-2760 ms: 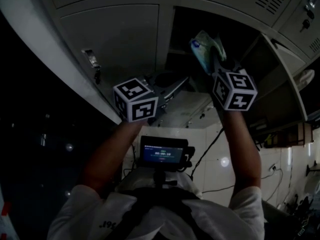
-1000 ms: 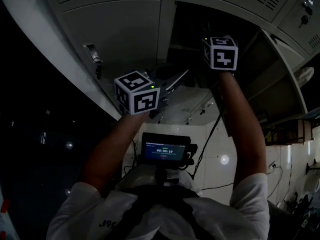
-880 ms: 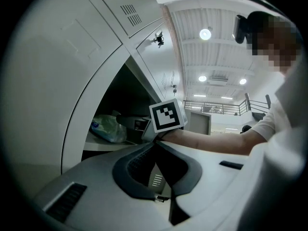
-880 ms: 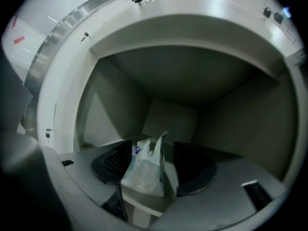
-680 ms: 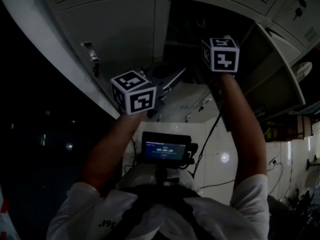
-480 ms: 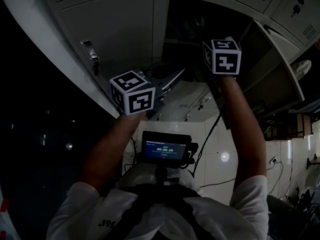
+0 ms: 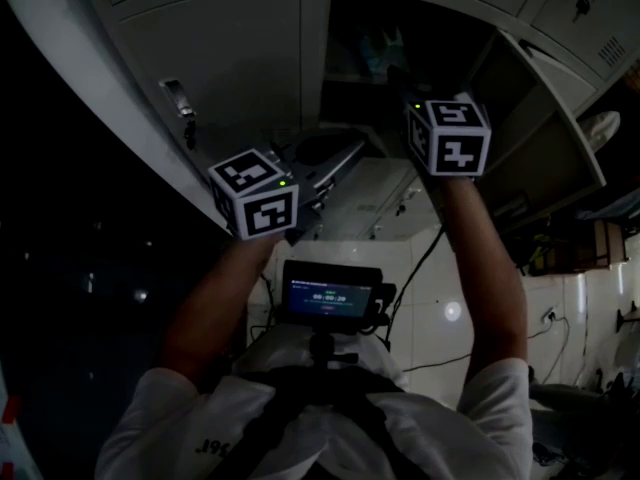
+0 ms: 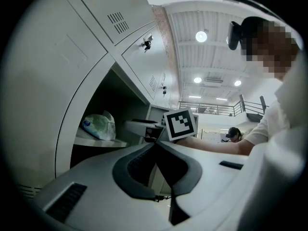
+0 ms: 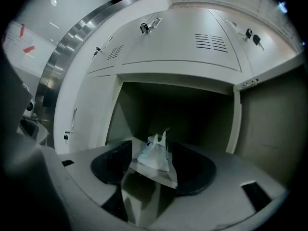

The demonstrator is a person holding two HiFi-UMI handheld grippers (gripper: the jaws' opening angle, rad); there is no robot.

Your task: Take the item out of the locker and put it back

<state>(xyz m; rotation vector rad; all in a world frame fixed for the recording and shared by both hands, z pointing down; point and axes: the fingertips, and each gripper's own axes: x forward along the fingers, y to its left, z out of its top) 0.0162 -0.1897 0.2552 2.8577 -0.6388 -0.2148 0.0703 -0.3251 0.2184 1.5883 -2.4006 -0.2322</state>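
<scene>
Right gripper view puts the bag (image 9: 155,155), a pale crumpled plastic one with a blue patch, resting upright on the shelf (image 9: 156,176) inside the open locker (image 9: 178,81). The right gripper (image 9: 150,150) faces it with its jaws spread apart. The bag shows through the gap between them but sits beyond the tips, untouched. From the left gripper view the same bag (image 8: 98,126) lies at the shelf's front edge, with the right gripper's marker cube (image 8: 180,124) near it and apart from it. The left gripper (image 8: 155,144) has its jaws brought together on nothing and is held outside the compartment. Head view shows both forearms raised, the bag (image 7: 383,48) dim in the compartment, and the locker door (image 7: 540,128) swung open at the right.
</scene>
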